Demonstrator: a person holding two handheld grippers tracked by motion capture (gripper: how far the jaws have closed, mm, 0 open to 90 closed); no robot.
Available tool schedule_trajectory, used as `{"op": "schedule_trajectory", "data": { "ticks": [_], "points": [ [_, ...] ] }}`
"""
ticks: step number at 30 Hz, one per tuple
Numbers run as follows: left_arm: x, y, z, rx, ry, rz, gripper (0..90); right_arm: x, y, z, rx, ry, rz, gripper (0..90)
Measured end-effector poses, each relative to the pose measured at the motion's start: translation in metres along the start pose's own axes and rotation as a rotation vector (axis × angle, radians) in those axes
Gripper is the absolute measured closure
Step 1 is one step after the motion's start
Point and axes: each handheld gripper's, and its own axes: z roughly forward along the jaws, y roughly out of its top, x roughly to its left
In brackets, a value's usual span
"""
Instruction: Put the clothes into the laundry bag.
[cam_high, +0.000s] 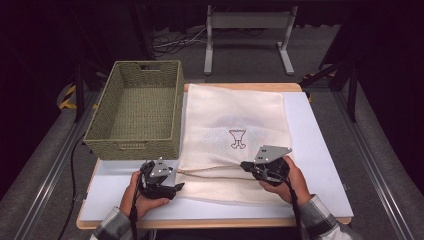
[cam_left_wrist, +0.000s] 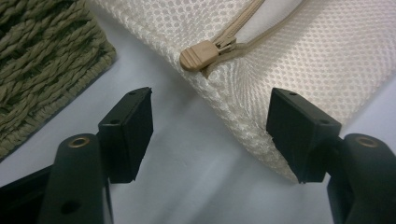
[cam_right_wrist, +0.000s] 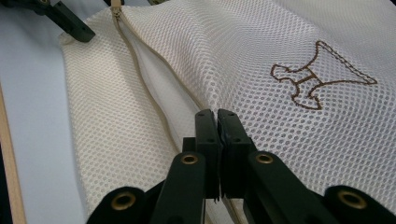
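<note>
Probably a lab recording bay: dark curtained surround, white-topped table (cam_high: 320, 150), floor rails (cam_high: 45, 175), loose cables (cam_high: 172, 42).

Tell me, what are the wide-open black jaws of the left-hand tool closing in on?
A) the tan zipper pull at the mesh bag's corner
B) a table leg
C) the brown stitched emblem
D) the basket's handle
A: in the left gripper view the left gripper stands open just short of the tan zipper pull at the mesh laundry bag corner.
</note>
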Motion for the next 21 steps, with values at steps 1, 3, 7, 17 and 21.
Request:
{"op": "schedule_trajectory", "data": {
  "ticks": [1, 3, 7, 17, 21],
  "points": [
    [0.000, 0.000, 0.000, 0.002, 0.003, 0.001, 33.4, 0.000, 0.000, 0.001, 0.006, 0.001, -0.002, 88.4],
    [0.002, -0.001, 0.002, 0.012, 0.002, -0.005, 34.4, 0.001, -0.002, 0.005, 0.042, 0.006, -0.003, 88.1],
    [0.003, -0.002, 0.002, 0.017, -0.026, 0.003, 42.8, 0.003, -0.005, 0.010, 0.081, 0.012, -0.006, 87.8],
    [0.004, -0.002, -0.001, 0.017, -0.122, -0.024, 77.7, 0.004, -0.014, 0.023, 0.144, 0.015, 0.002, 87.1],
    [0.003, -0.002, -0.003, 0.013, -0.112, -0.015, 82.9, 0.003, -0.017, 0.032, 0.175, 0.013, -0.001, 86.2]
  ]
}}
